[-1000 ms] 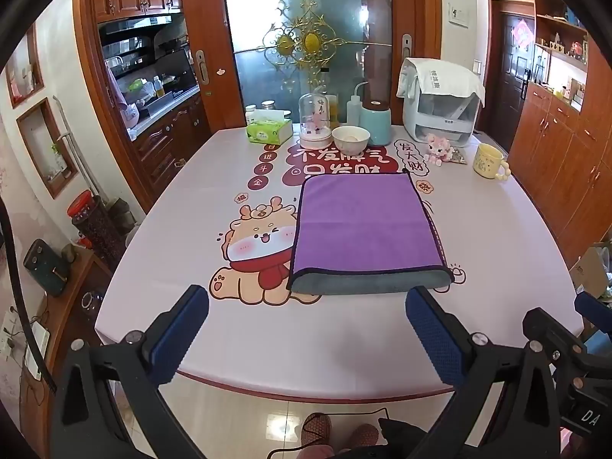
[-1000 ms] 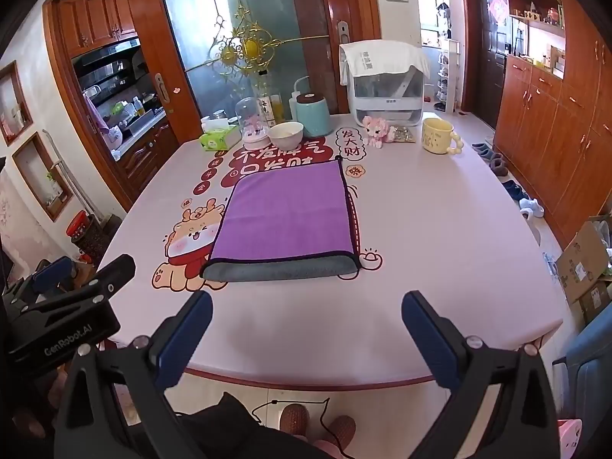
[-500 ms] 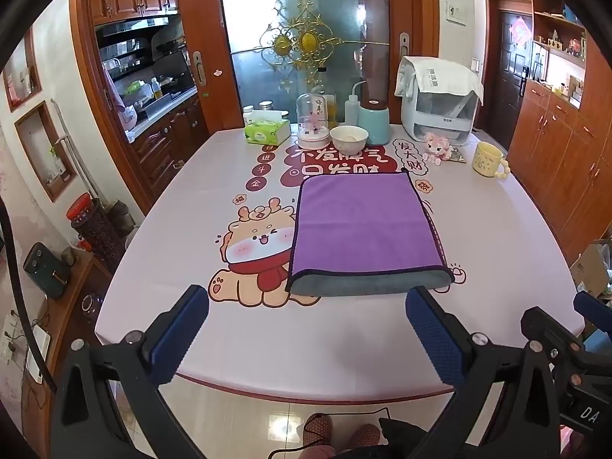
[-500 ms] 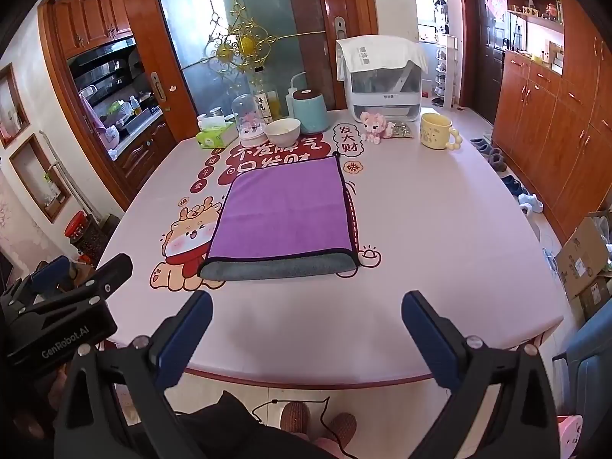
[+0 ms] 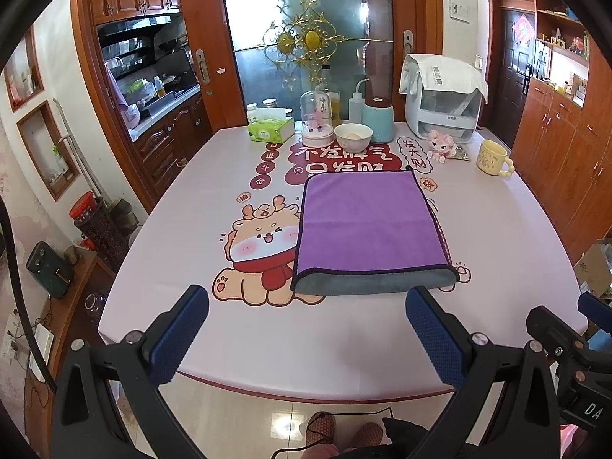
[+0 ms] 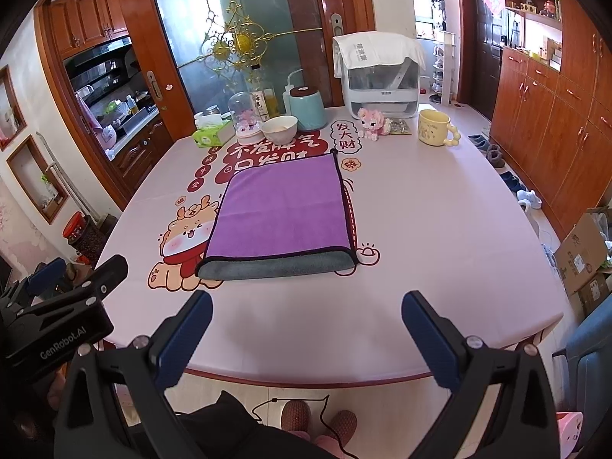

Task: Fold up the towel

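Observation:
A purple towel (image 5: pixel 367 222) with a grey underside lies folded flat in the middle of the pink table (image 5: pixel 191 329); its grey fold edge faces me. It also shows in the right wrist view (image 6: pixel 283 210). My left gripper (image 5: pixel 306 306) is open and empty, held back over the table's near edge, short of the towel. My right gripper (image 6: pixel 306 310) is open and empty too, at the same distance from the towel. The left gripper's body (image 6: pixel 57 317) shows at the lower left of the right wrist view.
At the table's far end stand a green tissue box (image 5: pixel 271 130), a glass dome (image 5: pixel 317 118), a white bowl (image 5: pixel 352 137), a teal jar (image 5: pixel 378 118), a white appliance (image 5: pixel 443 103), a pink toy (image 5: pixel 441 146) and a yellow mug (image 5: pixel 492 157). Wooden cabinets (image 6: pixel 554 122) line the right.
Both grippers have drawn slightly closer and lower toward the table. The towel has not moved.

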Available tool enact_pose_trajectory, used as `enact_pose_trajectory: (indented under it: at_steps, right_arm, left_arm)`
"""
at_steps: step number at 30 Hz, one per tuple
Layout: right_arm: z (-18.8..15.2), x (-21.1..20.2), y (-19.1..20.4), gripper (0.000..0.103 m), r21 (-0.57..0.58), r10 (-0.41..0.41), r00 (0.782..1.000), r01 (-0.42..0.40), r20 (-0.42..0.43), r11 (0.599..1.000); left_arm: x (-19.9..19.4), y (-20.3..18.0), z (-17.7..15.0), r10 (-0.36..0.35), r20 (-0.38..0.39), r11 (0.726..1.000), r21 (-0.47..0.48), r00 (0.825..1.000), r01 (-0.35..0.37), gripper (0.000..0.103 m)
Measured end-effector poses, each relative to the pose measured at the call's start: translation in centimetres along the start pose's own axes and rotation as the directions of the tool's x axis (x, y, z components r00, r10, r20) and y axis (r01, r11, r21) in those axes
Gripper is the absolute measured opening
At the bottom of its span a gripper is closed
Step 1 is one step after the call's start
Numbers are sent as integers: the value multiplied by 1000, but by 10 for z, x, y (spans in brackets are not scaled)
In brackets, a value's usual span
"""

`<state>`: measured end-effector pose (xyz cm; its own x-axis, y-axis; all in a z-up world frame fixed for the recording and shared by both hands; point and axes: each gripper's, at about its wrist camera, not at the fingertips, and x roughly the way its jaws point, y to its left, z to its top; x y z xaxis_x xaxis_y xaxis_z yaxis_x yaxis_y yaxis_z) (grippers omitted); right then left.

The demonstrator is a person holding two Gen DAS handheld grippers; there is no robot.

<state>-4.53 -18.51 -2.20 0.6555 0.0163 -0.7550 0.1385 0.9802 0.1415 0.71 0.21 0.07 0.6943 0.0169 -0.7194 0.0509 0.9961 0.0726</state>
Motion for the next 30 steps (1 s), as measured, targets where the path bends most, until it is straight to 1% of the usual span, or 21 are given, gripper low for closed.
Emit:
enact_pose_trajectory:
  at_steps: [8, 18, 25, 30]
  right_arm:
    - [2, 0, 1, 100, 7, -17, 1000, 17, -12, 1000]
    - [5, -2, 3, 100, 21, -21, 999, 22, -27, 1000]
    - [6, 0, 6, 100, 30, -26, 999, 27, -44, 999]
    - [7, 3, 15, 99, 31, -41, 998, 43, -53, 999]
  left_arm:
    - [3, 2, -3, -5, 1, 1000, 2, 1000, 5, 102]
    - [5, 1, -5, 19, -29, 999, 27, 999, -19, 102]
    - [10, 9, -1, -4, -47, 1000, 30, 999, 6, 102]
    - [23, 21, 7, -26, -72, 999, 31, 997, 28, 102]
